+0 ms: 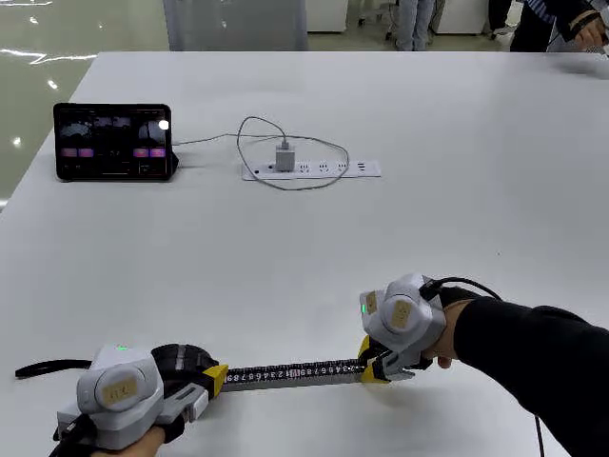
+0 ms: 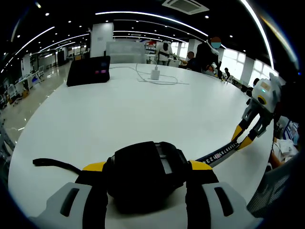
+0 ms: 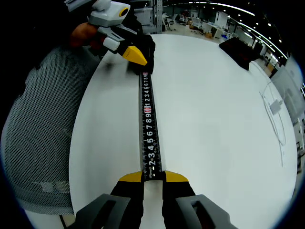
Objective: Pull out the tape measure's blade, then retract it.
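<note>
Work surface: a large white table (image 1: 428,190) with a plain matte top. At its far side, a dark tablet (image 1: 113,141) stands upright with the screen lit. Beside it a white power strip (image 1: 314,169) lies flat, with a charger (image 1: 284,155) plugged in and a looped cable (image 1: 240,145).

Floor (image 1: 38,86): glossy, pale green, reflective.

Ceiling: long curved light strips (image 2: 143,13) and what appears to be an air vent (image 2: 187,5).

Bright windows (image 2: 236,62) line one wall. People (image 1: 415,19) stand beyond the table.

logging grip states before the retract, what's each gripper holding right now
left gripper: shut on the tape measure case.
right gripper: shut on the end of the blade, which is stretched out between the two grippers.
</note>
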A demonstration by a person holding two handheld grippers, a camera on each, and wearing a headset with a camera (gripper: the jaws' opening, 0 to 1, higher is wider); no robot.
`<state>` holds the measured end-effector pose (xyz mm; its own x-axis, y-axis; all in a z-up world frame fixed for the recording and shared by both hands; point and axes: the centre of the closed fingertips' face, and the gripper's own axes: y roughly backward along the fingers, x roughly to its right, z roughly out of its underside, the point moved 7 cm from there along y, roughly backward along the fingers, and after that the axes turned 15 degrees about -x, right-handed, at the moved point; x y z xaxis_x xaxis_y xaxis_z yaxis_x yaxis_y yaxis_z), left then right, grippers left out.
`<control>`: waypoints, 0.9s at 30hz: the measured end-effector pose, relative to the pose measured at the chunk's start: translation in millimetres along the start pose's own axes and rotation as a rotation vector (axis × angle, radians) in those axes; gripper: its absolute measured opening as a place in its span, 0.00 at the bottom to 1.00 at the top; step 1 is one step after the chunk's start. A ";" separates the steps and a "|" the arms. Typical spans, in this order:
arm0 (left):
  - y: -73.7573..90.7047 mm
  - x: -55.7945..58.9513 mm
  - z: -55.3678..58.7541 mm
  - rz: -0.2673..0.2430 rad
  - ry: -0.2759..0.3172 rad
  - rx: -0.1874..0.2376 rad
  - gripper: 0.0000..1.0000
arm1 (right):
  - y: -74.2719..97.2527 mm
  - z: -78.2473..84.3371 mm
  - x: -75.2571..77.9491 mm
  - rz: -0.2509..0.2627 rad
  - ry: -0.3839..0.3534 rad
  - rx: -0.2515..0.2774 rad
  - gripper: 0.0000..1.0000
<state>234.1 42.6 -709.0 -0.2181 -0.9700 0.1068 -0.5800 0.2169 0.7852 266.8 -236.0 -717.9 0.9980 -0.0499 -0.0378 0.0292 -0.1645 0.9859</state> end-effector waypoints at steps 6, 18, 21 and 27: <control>0.2 0.5 0.2 0.000 0.001 0.001 0.62 | 0.2 -2.7 0.0 0.000 -0.003 -0.002 0.10; 0.1 0.0 -0.3 0.005 0.003 -0.011 0.62 | -1.0 -6.9 0.2 0.005 -0.005 -0.002 0.10; -0.1 -0.2 -0.2 0.006 0.003 -0.007 0.62 | -1.5 -8.1 0.2 0.005 -0.011 0.001 0.10; -0.3 -0.5 0.0 0.008 0.003 -0.008 0.62 | -1.5 -11.0 0.8 -0.007 -0.011 0.001 0.10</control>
<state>234.4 43.1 -709.3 -0.2203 -0.9686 0.1150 -0.5720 0.2238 0.7891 268.2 -225.0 -717.6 0.9972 -0.0595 -0.0462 0.0358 -0.1655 0.9856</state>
